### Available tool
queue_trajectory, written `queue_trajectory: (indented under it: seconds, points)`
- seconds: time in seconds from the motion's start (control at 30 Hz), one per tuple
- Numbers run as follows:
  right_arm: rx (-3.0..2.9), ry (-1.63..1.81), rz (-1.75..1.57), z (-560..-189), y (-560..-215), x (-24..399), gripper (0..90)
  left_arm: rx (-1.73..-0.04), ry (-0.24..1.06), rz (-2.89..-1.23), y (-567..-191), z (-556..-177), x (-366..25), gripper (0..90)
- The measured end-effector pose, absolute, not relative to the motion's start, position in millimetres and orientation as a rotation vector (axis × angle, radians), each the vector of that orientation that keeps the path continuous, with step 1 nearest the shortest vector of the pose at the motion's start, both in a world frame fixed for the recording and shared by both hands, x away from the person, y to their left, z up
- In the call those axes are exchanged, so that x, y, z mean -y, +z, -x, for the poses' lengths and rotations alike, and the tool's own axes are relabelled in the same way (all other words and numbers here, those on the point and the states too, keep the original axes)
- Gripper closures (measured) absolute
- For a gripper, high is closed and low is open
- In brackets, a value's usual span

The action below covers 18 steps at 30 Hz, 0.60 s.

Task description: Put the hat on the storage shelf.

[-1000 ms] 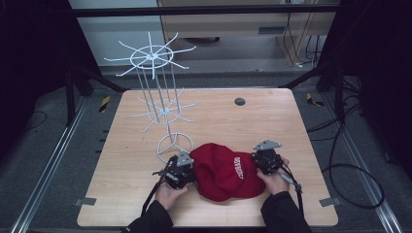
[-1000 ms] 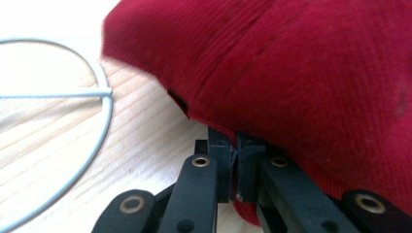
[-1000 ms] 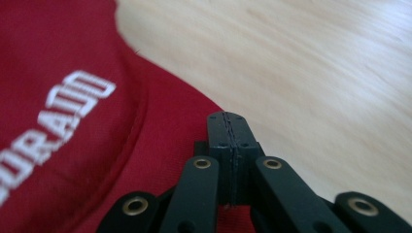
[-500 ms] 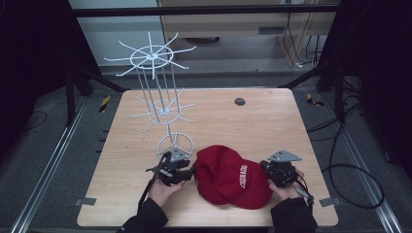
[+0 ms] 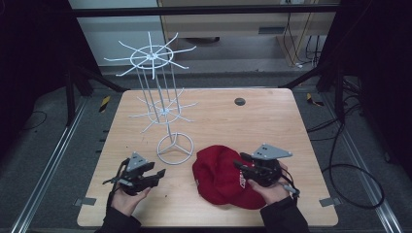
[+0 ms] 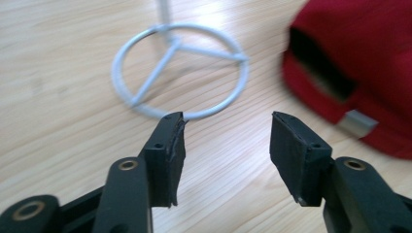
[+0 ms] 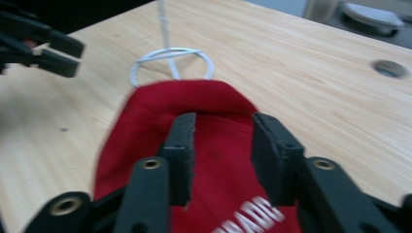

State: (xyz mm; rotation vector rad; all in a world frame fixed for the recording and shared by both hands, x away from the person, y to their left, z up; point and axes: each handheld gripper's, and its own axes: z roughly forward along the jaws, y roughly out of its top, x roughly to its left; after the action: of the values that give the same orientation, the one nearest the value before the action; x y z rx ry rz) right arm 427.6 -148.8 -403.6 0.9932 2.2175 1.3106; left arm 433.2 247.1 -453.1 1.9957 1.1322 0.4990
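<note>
Near the table's (image 5: 272,114) front edge, 2 grippers (left (image 5: 158,174), right (image 5: 241,161)) gape empty; the right hovers over a red cap (image 5: 218,174).

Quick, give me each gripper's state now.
Left gripper: open, holding nothing.
Right gripper: open over the red cap, not gripping it.

Matt red cloth cap (image 5: 221,177), metal strap buckle (image 6: 357,122). White coated wire rack (image 5: 163,104), smooth. Pale woodgrain desk (image 5: 272,121), slight sheen. Matt black plastic jaws, brass-look screws on both grippers.
</note>
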Motion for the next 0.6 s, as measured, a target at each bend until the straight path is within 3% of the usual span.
queue_trajectory:
  seconds: [0.33, 0.53, 0.6]
  points:
    - [-2.317, 1.256, -0.931, -434, -410, 95, 35.1, -1.257, 0.565, -1.882, -459, -432, -289, 38.1]
    - [-2.337, 1.207, -0.953, -438, -428, 79, 33.0, -1.274, 0.587, -1.87, -459, -434, -295, 35.6]
    - [-2.343, 1.166, -0.979, -443, -438, 74, 37.5, -1.285, 0.584, -1.875, -461, -436, -296, 34.6]
